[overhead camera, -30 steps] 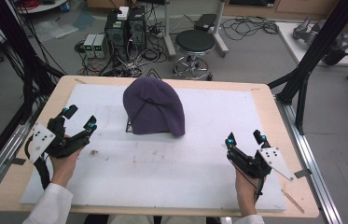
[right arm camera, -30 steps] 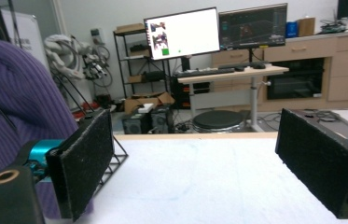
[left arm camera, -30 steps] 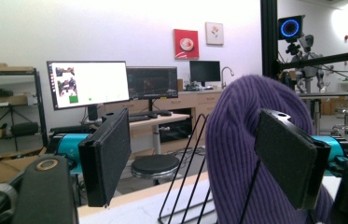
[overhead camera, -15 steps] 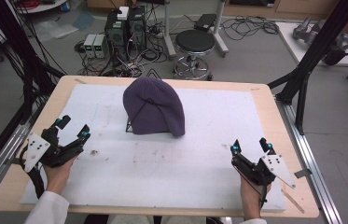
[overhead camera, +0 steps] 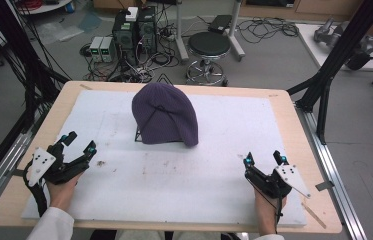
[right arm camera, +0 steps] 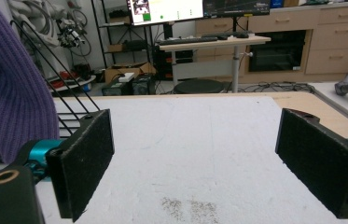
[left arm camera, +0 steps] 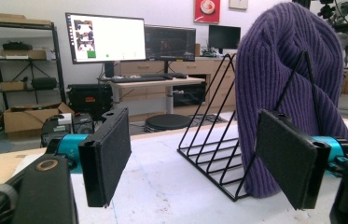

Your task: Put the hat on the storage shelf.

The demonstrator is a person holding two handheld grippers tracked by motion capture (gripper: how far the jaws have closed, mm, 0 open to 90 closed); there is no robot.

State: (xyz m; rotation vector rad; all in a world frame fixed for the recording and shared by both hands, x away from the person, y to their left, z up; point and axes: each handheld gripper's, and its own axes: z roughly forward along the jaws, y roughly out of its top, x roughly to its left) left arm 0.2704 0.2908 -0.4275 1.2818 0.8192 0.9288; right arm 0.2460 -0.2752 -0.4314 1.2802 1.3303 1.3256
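A purple knit beanie [overhead camera: 165,114] is draped over a black wire rack [overhead camera: 139,136] at the middle back of the white mat. My left gripper [overhead camera: 79,143] rests low near the mat's left edge, jaws wide apart and empty. In the left gripper view the beanie [left arm camera: 283,84] and the rack [left arm camera: 213,154] stand ahead to the right, beyond my left gripper [left arm camera: 199,163]. My right gripper [overhead camera: 263,159] sits near the front right of the mat, open with nothing between its pads. The right gripper view catches the beanie [right arm camera: 8,88] at the left edge, ahead of my right gripper [right arm camera: 199,158].
The white mat [overhead camera: 214,170] covers a wooden table [overhead camera: 294,105]. A small dark smudge [overhead camera: 100,163] marks the mat near the left gripper. Behind the table stand a round stool [overhead camera: 209,47], computer boxes [overhead camera: 134,30] and cables on the floor.
My left gripper has come down and back toward the front left of the mat. My right gripper has shifted slightly toward the front. Both stay open. The beanie has not moved.
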